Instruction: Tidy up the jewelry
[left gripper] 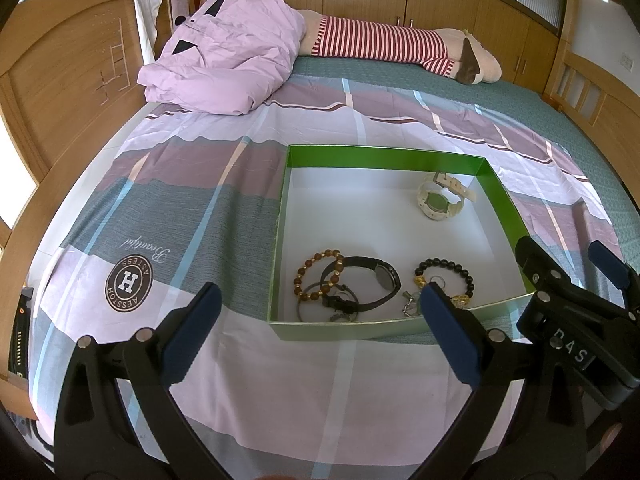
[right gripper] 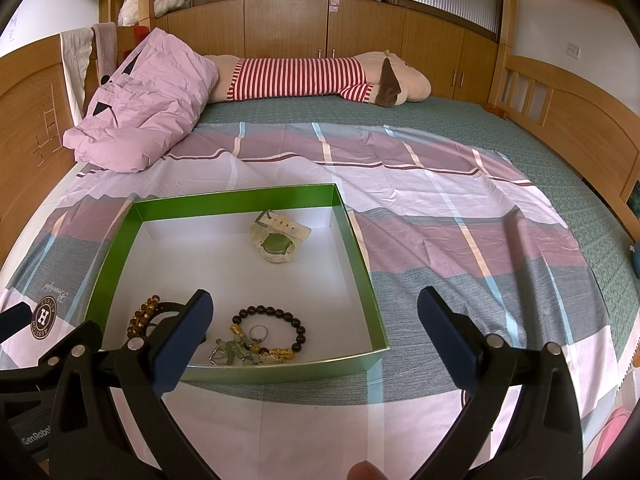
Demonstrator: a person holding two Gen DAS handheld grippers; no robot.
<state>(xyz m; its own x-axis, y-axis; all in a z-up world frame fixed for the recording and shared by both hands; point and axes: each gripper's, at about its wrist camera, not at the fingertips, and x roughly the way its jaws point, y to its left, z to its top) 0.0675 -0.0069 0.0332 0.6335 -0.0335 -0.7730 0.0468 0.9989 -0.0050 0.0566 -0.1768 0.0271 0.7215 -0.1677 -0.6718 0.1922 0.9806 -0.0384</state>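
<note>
The green box sits on the bed, and all the jewelry is inside it. A white watch lies alone near the far wall. The bracelets, a black watch and a ring are bunched by the near wall, just ahead of both tongs. The right tongs look closer to the black bead bracelet. The left tongs and the right tongs are both wide apart and hold nothing.

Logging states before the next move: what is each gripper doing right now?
Left gripper: open, holding nothing.
Right gripper: open, holding nothing.
</note>
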